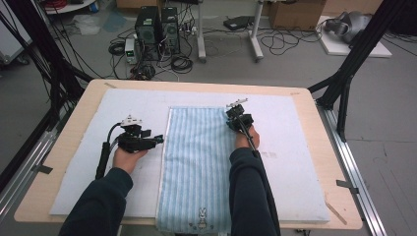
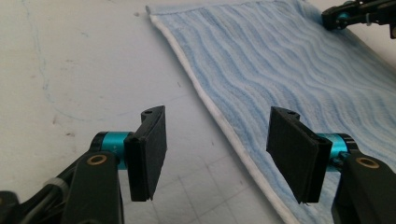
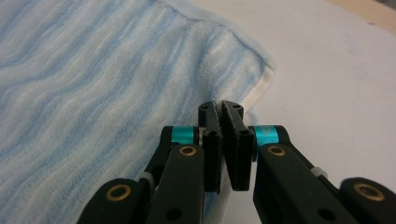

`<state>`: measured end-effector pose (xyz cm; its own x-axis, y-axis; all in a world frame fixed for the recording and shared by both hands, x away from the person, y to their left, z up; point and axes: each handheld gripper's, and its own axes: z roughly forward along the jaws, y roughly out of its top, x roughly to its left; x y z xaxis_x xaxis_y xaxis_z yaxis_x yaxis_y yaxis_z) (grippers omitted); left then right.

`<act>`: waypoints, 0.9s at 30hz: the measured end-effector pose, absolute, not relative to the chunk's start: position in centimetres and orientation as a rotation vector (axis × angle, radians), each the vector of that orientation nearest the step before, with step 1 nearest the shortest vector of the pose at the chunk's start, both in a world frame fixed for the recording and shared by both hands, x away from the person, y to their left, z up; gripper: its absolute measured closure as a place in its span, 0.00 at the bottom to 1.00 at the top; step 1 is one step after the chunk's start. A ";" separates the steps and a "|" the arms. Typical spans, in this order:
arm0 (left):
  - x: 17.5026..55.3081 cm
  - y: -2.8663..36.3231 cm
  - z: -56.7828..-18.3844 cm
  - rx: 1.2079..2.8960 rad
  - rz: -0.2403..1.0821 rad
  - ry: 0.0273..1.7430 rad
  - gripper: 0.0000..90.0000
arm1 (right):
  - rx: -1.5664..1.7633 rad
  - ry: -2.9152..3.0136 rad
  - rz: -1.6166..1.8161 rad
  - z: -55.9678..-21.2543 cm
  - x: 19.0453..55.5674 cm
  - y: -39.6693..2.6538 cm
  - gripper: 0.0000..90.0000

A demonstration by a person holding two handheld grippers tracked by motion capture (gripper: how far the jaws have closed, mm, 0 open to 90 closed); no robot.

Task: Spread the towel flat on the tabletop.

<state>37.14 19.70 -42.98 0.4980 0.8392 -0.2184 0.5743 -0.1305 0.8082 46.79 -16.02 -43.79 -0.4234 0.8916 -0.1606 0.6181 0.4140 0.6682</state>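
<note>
Already my right gripper (image 3: 221, 108) had pinched the far right edge of the blue striped towel (image 1: 196, 162), whose long axis ran away from me down the white mat (image 1: 295, 162), while my left gripper (image 2: 217, 144) gaped just left of its left hem.

High view sits above my side, looking forward and down over the whole counter (image 1: 305, 105) and the floor beyond. Left gripper view rides low, close to the mat, facing the towel's (image 2: 289, 70) left edge. Right gripper view is closer still, at its far right corner. All three share the towel.
</note>
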 end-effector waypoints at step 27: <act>34.4 17.2 -43.8 1.913 0.269 1.114 0.63 | 1.224 2.188 1.034 -40.2 36.0 -20.9 0.65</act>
<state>34.41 17.22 -43.77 0.5738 0.7867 -0.2277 0.5957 -0.2101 0.7752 35.97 -20.85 -40.23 -0.5202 0.8540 -0.0072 0.5366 0.3334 0.7752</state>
